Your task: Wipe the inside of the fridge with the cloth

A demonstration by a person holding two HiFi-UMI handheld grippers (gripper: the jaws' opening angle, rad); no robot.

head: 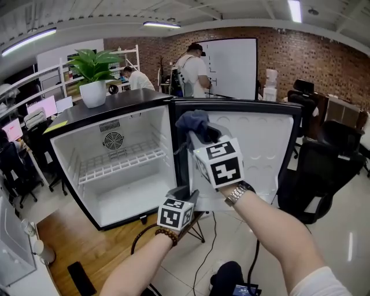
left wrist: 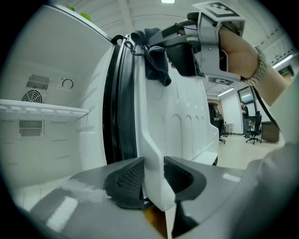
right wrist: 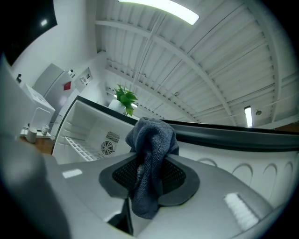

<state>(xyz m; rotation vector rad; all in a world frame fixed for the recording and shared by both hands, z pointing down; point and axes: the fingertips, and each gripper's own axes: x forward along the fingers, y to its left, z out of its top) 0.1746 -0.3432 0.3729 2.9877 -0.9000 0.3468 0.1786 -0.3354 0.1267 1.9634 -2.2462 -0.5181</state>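
The right claw [right wrist: 149, 175] pinches the dark cloth [right wrist: 152, 140] by the open fridge door's [head: 260, 144] top corner. The left claw [left wrist: 153, 175] clamps the door's lower edge. The loosely bunched cloth could slip free once wiping drags it.

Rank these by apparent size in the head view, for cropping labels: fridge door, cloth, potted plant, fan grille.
1. fridge door
2. potted plant
3. cloth, though it is nearer the camera than the rest
4. fan grille

Bright ceiling tubes [head: 295, 10], fisheye-warped edges
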